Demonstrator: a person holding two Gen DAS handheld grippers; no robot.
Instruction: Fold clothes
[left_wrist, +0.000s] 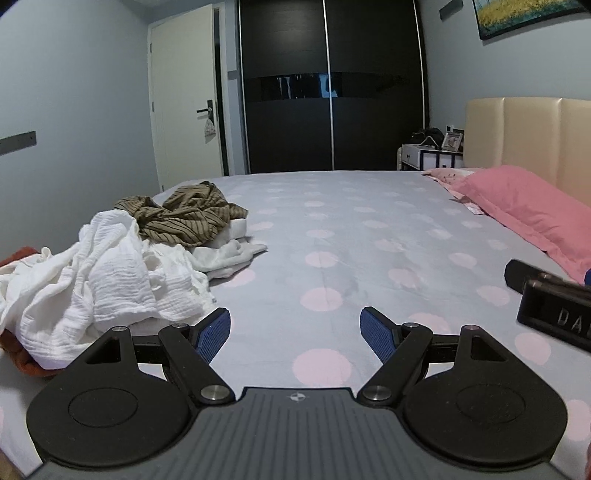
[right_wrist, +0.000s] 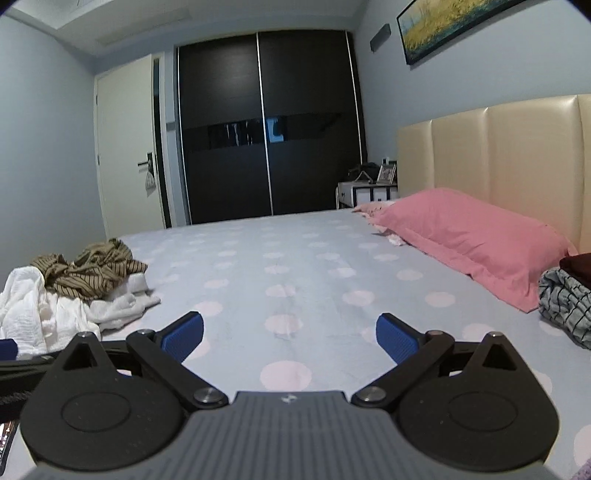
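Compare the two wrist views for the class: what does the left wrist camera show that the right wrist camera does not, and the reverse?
Only the left wrist view shows an orange-red cloth under the white garment and the right gripper's body. Only the right wrist view shows checked fabric beside the pink pillow. Both share the striped brown garment, the dotted bedsheet, the wardrobe, and open grippers: left gripper, right gripper.
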